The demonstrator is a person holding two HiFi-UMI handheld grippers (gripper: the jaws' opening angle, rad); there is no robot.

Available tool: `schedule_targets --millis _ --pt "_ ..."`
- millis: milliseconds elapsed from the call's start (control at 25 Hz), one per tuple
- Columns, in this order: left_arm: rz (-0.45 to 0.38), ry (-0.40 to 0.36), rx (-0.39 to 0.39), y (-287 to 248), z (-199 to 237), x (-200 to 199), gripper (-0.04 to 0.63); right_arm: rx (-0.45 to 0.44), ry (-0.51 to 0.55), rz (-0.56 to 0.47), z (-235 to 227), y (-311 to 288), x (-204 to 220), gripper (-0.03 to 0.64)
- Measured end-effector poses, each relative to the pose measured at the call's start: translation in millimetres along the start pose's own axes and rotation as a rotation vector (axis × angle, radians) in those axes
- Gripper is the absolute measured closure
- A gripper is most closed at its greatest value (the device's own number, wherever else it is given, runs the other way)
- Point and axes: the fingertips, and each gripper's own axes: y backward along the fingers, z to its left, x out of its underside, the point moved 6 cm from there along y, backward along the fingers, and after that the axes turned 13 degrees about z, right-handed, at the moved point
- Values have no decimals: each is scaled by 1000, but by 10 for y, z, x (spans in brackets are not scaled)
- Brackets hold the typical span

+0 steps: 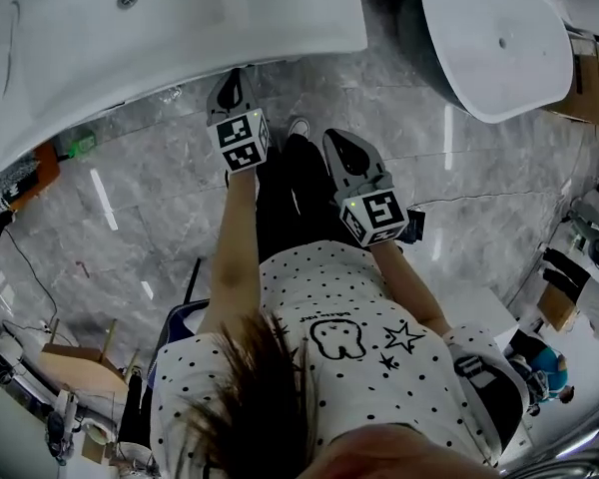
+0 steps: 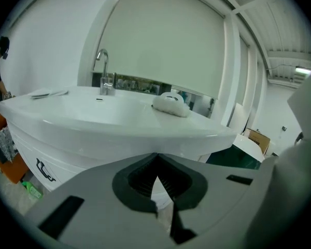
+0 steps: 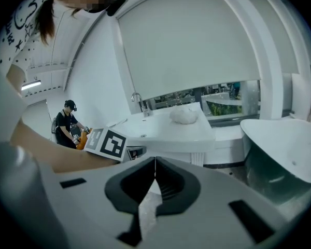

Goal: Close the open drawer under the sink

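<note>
I see grey marble floor [image 1: 160, 198] across the middle of the head view. A white tub [image 1: 499, 48] stands at the far right, with a cardboard box [image 1: 586, 83] just right of it. On the left, a green bottle [image 2: 31, 189] lies on the floor beside something orange [image 2: 13, 165]. A chrome faucet [image 2: 102, 69] stands upright at the far side, with a white crumpled lump [image 2: 171, 104] to its right and a pale blind [image 2: 166, 40] behind both. Far off on the left, a person [image 3: 70, 123] in dark clothes stands.
</note>
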Motion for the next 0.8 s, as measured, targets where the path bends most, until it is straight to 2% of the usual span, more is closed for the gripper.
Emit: schedule_targets --millis 280,800 --pt "-39 -23 16 326 -15 -233 591 10 -10 -20 89 89 -124 603" --pt "-97 -43 59 780 -186 -495 591 -2 65 -50 166 119 -320 603"
